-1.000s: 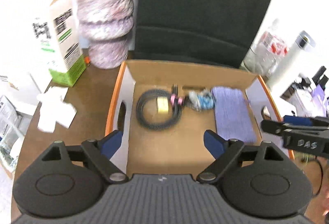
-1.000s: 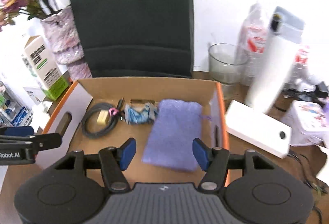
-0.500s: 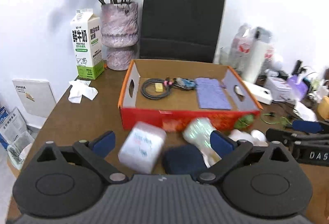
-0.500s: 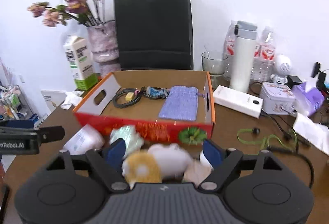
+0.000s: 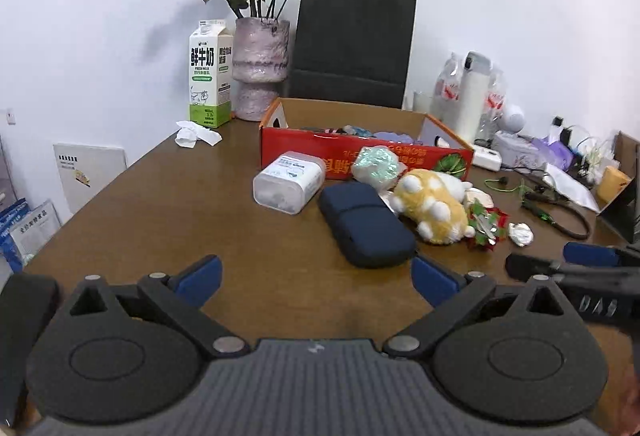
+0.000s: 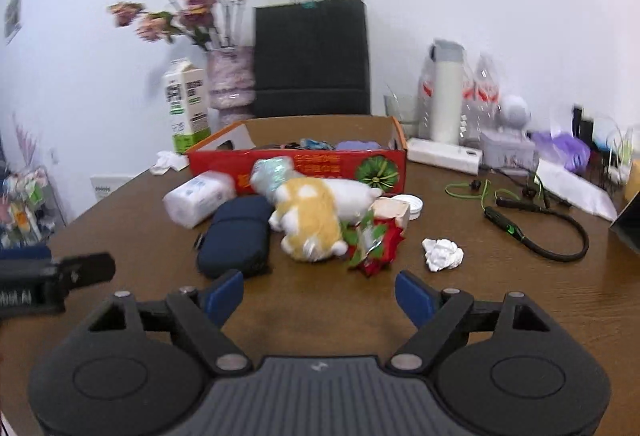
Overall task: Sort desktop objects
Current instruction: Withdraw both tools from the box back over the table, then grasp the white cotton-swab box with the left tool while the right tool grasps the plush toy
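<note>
Both sets of fingers stand apart and empty: left gripper (image 5: 316, 278), right gripper (image 6: 319, 294), low over the counter (image 5: 168, 203). A pick looks next; the navy case (image 5: 366, 226) lies nearest, before the red box (image 5: 304, 151). The milk carton (image 5: 210, 73) reads "FRESH MILK".

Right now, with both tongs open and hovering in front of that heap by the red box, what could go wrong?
1. The plush toy lies against the navy case and a red-green wrapper; grabbing one may drag the others.
2. The crumpled paper is light and loose, so a passing tong could knock it away.
3. The green earphone cable loops nearby and might snag the right tongs.
</note>
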Action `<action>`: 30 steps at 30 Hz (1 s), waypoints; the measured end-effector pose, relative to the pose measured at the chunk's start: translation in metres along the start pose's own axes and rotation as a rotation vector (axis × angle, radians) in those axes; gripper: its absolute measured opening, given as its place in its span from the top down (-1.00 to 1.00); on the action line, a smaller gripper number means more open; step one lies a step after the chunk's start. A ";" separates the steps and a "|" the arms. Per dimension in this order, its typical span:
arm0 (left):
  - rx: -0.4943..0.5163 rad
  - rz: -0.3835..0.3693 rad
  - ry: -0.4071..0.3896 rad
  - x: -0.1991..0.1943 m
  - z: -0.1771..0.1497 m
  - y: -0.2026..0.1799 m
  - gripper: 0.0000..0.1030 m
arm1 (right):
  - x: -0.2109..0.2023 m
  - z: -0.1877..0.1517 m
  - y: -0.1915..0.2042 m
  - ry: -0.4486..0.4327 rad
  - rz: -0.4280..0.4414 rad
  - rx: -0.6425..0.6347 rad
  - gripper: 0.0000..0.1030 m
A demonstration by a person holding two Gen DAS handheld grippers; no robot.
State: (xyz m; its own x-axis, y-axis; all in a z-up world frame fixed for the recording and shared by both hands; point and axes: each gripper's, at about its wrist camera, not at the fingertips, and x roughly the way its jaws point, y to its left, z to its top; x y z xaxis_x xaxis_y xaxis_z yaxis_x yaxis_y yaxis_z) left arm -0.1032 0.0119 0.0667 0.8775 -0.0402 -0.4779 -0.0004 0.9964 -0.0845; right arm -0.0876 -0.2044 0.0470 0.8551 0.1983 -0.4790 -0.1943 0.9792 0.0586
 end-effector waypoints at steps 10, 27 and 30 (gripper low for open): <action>0.040 -0.002 -0.084 -0.026 -0.044 0.001 -1.00 | -0.043 -0.051 0.023 -0.059 0.008 -0.135 -0.60; 0.002 -0.050 -0.020 -0.011 -0.053 0.009 -1.00 | -0.040 -0.070 0.020 -0.059 0.005 -0.150 -0.60; 0.031 -0.046 -0.020 -0.004 -0.048 0.006 -1.00 | -0.032 -0.064 0.021 -0.044 0.008 -0.149 -0.60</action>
State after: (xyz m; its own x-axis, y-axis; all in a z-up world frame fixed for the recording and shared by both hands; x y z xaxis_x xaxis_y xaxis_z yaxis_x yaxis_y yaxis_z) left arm -0.1300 0.0145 0.0259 0.8855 -0.0848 -0.4568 0.0547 0.9954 -0.0787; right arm -0.1495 -0.1933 0.0074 0.8729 0.2108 -0.4401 -0.2674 0.9610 -0.0700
